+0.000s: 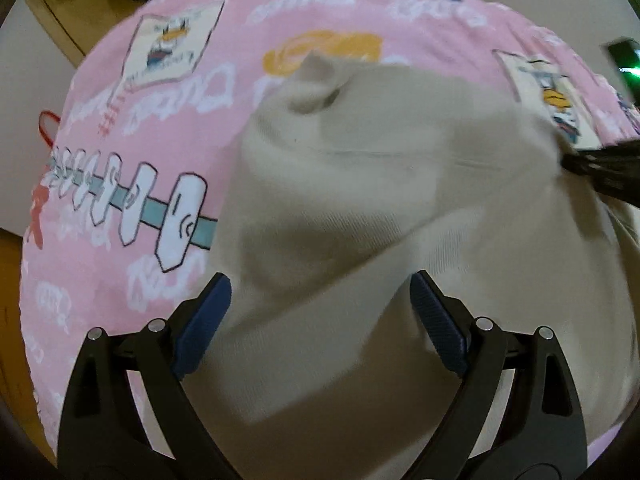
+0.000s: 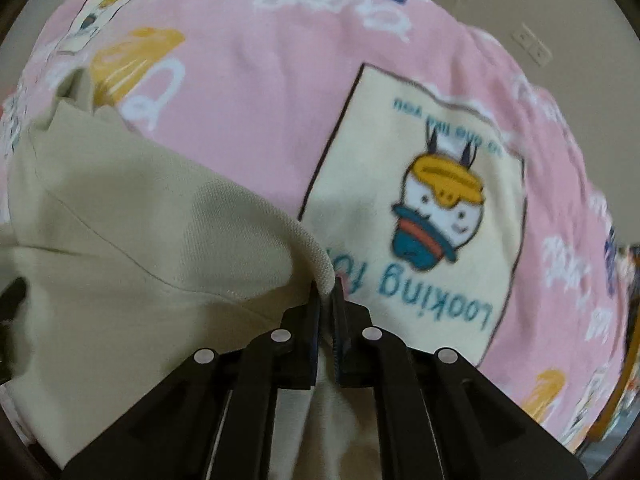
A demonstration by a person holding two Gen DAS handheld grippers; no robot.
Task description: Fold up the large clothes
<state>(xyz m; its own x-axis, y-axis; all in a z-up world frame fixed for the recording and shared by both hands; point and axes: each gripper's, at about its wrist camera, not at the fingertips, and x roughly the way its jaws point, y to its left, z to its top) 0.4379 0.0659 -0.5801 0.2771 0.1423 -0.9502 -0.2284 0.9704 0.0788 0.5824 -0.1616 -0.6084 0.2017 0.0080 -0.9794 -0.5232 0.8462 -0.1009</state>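
Note:
A large beige garment (image 1: 360,200) lies bunched on a pink cartoon-print bedsheet (image 1: 120,288). My left gripper (image 1: 320,300) is open, its blue-padded fingers (image 1: 208,312) apart over the garment's near part, holding nothing. My right gripper (image 2: 328,300) is shut on the ribbed edge of the beige garment (image 2: 140,240), lifting a fold of it above the bedsheet (image 2: 260,100). The right gripper's black tip (image 1: 600,168) also shows at the right edge of the left wrist view, at the garment's side.
The bedsheet covers a bed; a cream printed panel with a cartoon duck (image 2: 420,220) lies just right of the garment. Beige walls with sockets (image 2: 532,44) and wooden furniture (image 1: 80,0) surround the bed.

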